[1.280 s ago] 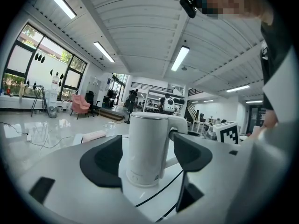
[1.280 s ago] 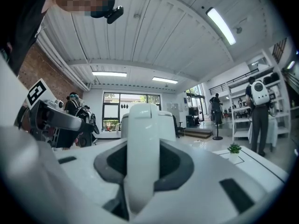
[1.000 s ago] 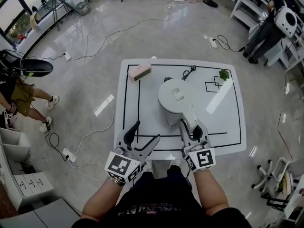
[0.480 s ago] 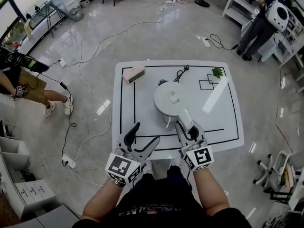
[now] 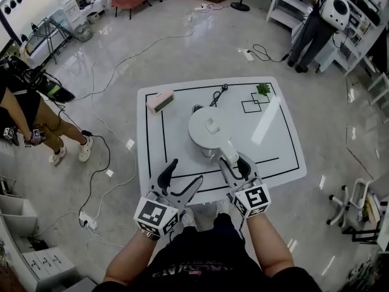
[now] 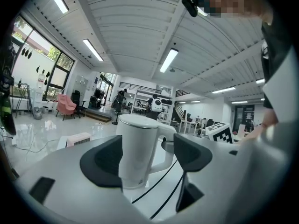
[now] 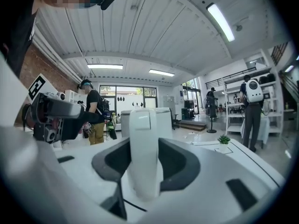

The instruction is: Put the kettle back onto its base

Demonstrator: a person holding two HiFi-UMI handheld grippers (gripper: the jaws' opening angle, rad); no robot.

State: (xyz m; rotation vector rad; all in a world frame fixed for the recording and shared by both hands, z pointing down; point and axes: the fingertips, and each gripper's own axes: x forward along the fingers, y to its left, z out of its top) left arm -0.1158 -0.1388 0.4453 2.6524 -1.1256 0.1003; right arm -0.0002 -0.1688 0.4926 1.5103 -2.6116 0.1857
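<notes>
A white kettle (image 5: 209, 126) with a flat lid stands upright mid-table, its handle toward me; its black cord (image 5: 216, 95) runs off behind it. What sits under it I cannot make out. My right gripper (image 5: 236, 162) straddles the kettle's handle (image 7: 145, 139); its jaws are opening and the pads sit just off the handle's sides. My left gripper (image 5: 182, 176) hangs open and empty over the table's near edge, left of the kettle (image 6: 138, 148), which shows well beyond its pads.
On the white table (image 5: 273, 145) with black tape lines sit a pink box (image 5: 159, 101) at the far left and a small green plant (image 5: 263, 89) at the far right. A person (image 5: 24, 117) stands at the left, and cables trail across the floor.
The kettle has sunk lower toward the table with my right gripper, whose jaws have since spread a little around the handle. My left gripper has shifted slightly.
</notes>
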